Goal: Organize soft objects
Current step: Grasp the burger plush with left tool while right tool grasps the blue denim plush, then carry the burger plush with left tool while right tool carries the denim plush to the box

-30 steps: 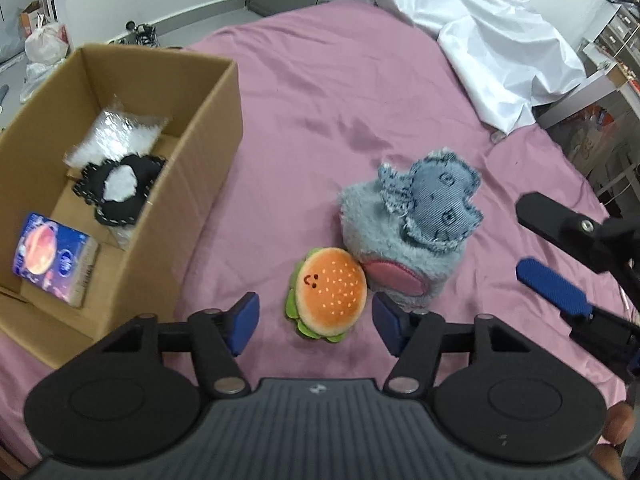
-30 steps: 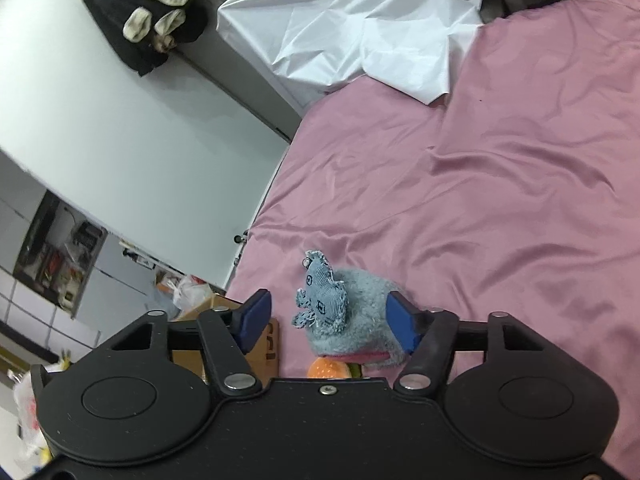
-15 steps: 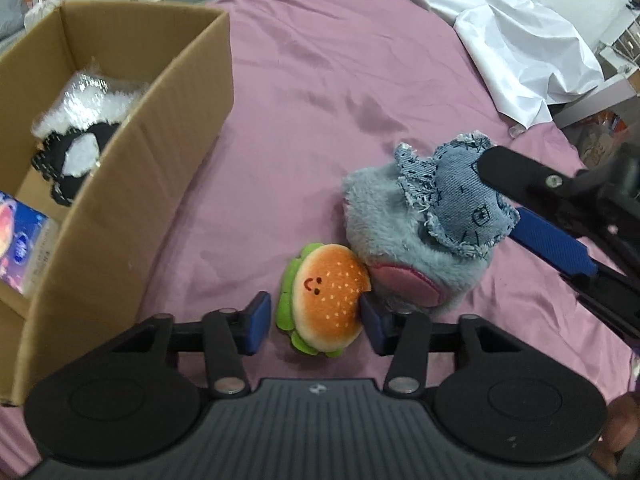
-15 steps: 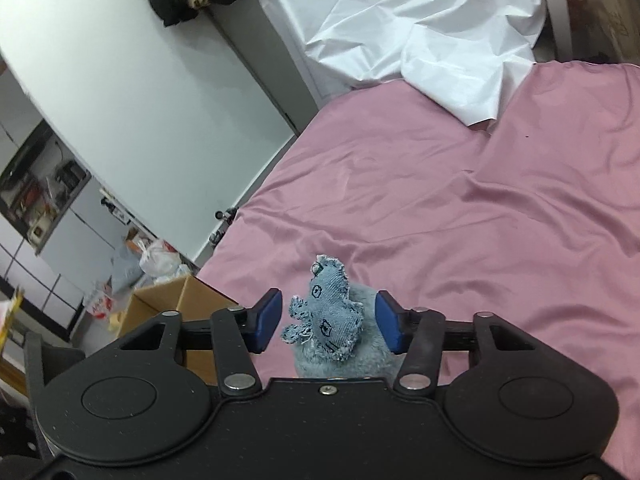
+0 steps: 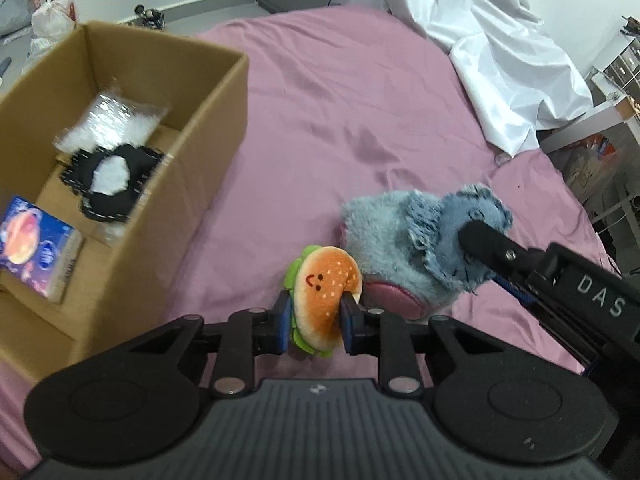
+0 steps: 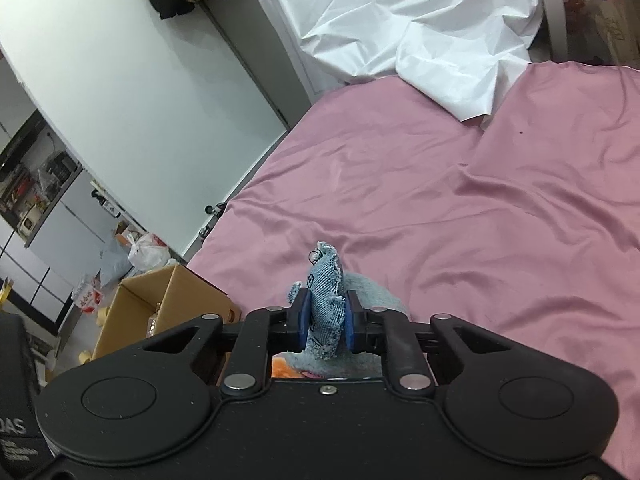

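Note:
A small burger plush (image 5: pixel 324 300) with a smiling face sits between the fingers of my left gripper (image 5: pixel 315 320), whose jaws are closing and pressing on its sides. Right beside it on the pink bedsheet (image 5: pixel 340 100) lies a blue-grey fluffy plush (image 5: pixel 384 240) with a frayed denim piece (image 5: pixel 452 232) on top. My right gripper (image 6: pixel 325 320) is shut on that denim piece (image 6: pixel 326 280), squeezing it flat. In the left wrist view the right gripper's upper finger (image 5: pixel 484 236) lies across the denim. An open cardboard box (image 5: pixel 216 128) stands to the left.
The box holds a black-and-white plush in clear wrap (image 5: pixel 112 172), a clear bag of white filling (image 5: pixel 116 116) and a blue packet (image 5: pixel 32 240). A crumpled white sheet (image 5: pixel 500 40) covers the bed's far right corner. Bags (image 6: pixel 148 256) lie on the floor beyond the box.
Both grippers went from wide apart to closed. The left one closed on the burger plush. The right one came in over the fluffy plush and clamped its denim piece.

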`<state>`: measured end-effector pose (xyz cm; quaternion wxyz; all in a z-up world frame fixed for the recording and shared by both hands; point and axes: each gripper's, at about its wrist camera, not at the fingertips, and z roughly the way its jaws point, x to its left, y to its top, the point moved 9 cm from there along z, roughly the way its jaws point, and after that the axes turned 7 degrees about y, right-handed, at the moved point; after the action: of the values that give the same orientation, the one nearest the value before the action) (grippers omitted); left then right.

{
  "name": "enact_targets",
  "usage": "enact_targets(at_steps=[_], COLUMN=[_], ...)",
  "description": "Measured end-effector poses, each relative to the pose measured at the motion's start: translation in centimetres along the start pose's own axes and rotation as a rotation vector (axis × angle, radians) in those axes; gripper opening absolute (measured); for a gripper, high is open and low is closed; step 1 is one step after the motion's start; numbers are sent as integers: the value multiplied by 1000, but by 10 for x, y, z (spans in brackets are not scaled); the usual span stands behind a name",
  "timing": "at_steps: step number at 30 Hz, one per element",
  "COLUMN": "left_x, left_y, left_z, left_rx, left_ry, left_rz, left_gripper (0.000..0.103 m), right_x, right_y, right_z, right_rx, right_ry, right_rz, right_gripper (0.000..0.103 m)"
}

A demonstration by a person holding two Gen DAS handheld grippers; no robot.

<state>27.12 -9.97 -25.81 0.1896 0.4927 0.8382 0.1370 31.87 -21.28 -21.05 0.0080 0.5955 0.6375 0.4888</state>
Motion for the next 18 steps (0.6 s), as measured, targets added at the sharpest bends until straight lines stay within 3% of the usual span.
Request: enact_targets(at_steps=[8,18], left_x=[11,27], left_y=[4,12], left_z=[-37,-77], left_rx=[-50,-116], left_ry=[-4,-16], left_rz=[-10,-25], left_gripper=[23,23], right_x=[1,24], right_y=[5,1], right_z=[-25,-54], right_rx=[-46,-69], right_ry=[15,30], right_rz=[65,58], right_gripper=[17,17])
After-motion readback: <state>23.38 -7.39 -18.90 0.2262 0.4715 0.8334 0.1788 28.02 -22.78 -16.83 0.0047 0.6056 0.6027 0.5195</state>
